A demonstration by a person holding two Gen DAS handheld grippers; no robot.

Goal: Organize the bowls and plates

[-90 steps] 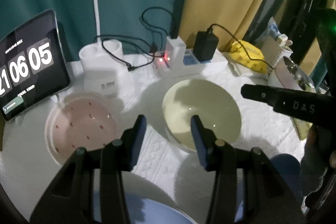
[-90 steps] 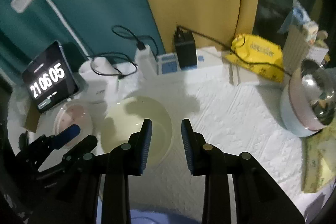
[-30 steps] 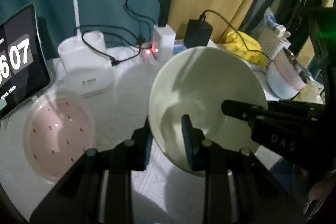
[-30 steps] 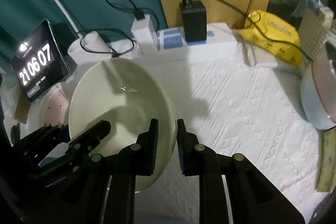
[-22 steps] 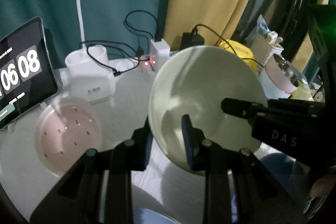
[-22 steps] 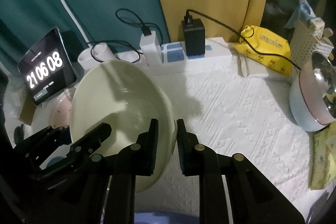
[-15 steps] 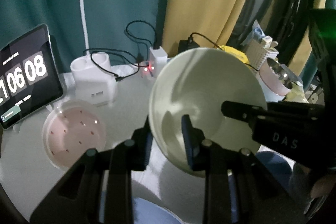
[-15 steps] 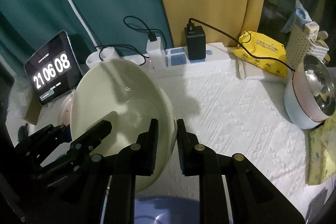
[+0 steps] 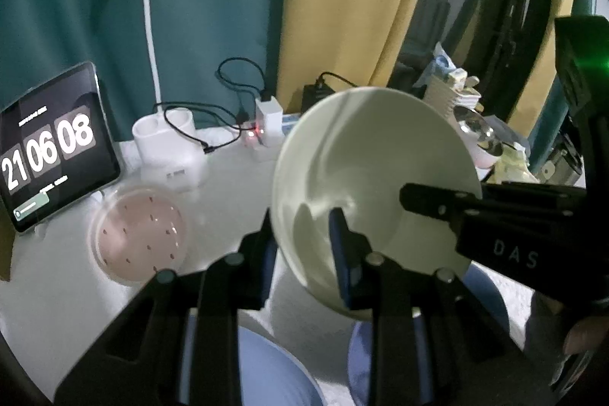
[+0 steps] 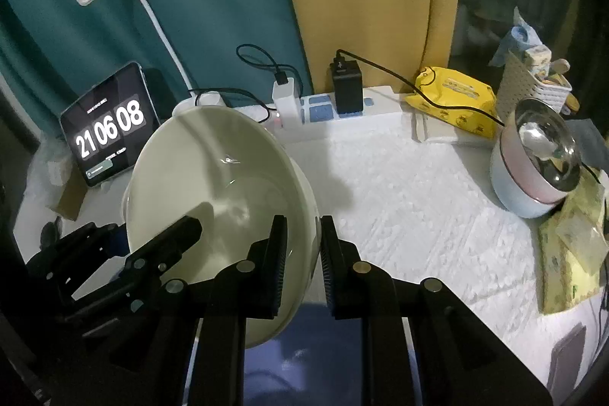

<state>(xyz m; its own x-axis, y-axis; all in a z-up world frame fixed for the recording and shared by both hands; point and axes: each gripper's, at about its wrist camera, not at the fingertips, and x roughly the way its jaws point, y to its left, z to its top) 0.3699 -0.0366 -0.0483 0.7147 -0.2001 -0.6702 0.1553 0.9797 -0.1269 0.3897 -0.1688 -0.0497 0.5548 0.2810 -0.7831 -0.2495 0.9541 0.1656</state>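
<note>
2 claws grip 1 cream bowl (image 9: 375,158).

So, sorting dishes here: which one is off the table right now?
The pale green bowl, gripped at its rim by both tongs; the pink plate lies flat on the table.

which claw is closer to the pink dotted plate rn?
Left. The left claw, clamped on the pale green bowl's rim, sits beside the pink plate. The right claw grips the bowl's opposite rim, farther away.
</note>
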